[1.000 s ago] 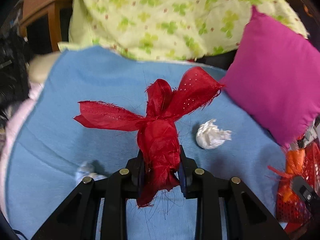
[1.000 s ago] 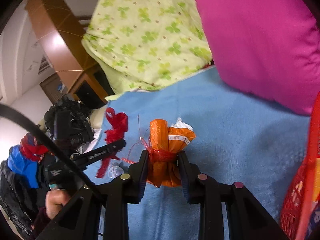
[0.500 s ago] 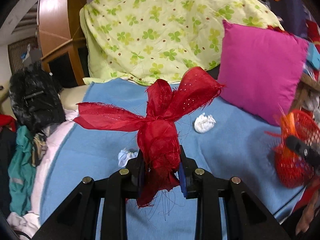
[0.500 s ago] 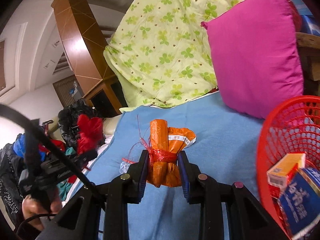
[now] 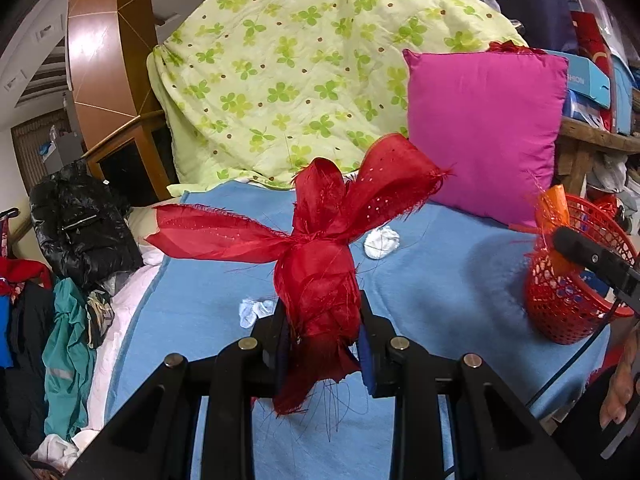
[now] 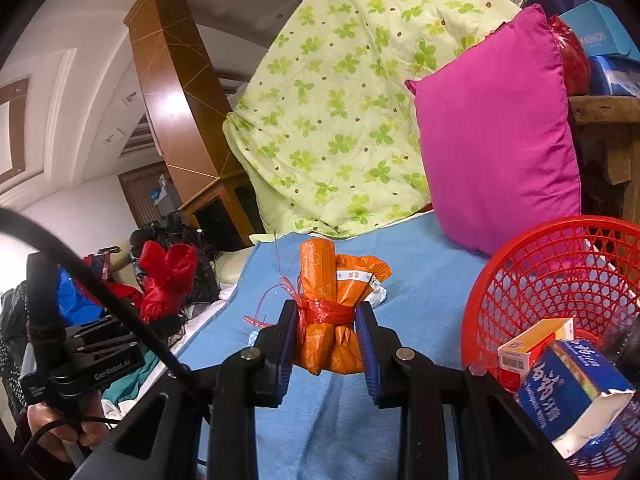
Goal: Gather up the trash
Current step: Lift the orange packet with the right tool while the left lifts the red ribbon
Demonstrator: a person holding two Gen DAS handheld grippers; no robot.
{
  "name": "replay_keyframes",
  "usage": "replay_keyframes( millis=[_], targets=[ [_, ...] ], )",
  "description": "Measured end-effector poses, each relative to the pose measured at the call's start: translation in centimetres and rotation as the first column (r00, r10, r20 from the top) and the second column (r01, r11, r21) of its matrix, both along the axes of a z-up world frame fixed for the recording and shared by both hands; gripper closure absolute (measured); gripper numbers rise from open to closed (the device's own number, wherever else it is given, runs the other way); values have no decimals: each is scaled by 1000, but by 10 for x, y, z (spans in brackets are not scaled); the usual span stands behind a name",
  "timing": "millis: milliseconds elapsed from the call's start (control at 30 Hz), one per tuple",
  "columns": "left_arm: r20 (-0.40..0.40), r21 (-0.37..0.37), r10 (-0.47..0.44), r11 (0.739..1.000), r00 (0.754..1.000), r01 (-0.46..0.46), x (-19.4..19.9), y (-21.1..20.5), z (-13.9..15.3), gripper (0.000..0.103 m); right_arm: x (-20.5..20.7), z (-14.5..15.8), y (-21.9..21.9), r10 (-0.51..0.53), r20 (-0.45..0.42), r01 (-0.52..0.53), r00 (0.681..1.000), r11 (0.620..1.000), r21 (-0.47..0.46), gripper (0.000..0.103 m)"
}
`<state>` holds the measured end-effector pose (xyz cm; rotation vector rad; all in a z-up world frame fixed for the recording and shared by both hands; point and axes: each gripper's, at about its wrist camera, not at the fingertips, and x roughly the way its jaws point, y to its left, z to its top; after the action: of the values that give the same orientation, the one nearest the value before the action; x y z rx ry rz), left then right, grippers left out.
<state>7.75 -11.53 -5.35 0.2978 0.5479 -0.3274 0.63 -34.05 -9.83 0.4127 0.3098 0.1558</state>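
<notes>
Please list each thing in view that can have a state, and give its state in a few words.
left gripper: shut on the red ribbon bundle.
red ribbon bundle: tied, frayed, held above the bed.
right gripper: shut on the orange wrapper bundle.
orange wrapper bundle: tied with red string, held.
red basket: tilted, partly filled with boxes.
blue carton: torn open, in the basket.
white paper wad: crumpled, lying on the blue blanket.

Left gripper (image 5: 320, 332) jaws clamp a frayed red ribbon bundle (image 5: 316, 276) at center frame. Red basket (image 5: 560, 312) sits far right on the blue blanket (image 5: 440, 280).
</notes>
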Motion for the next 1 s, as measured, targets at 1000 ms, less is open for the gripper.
replay_keyframes(
  millis=[1000],
  targets=[
    [-22, 54, -37, 998, 999, 38, -5, -41, -8, 71, -42, 2, -35, -17, 84, 16, 996, 1000, 17, 72]
  ],
)
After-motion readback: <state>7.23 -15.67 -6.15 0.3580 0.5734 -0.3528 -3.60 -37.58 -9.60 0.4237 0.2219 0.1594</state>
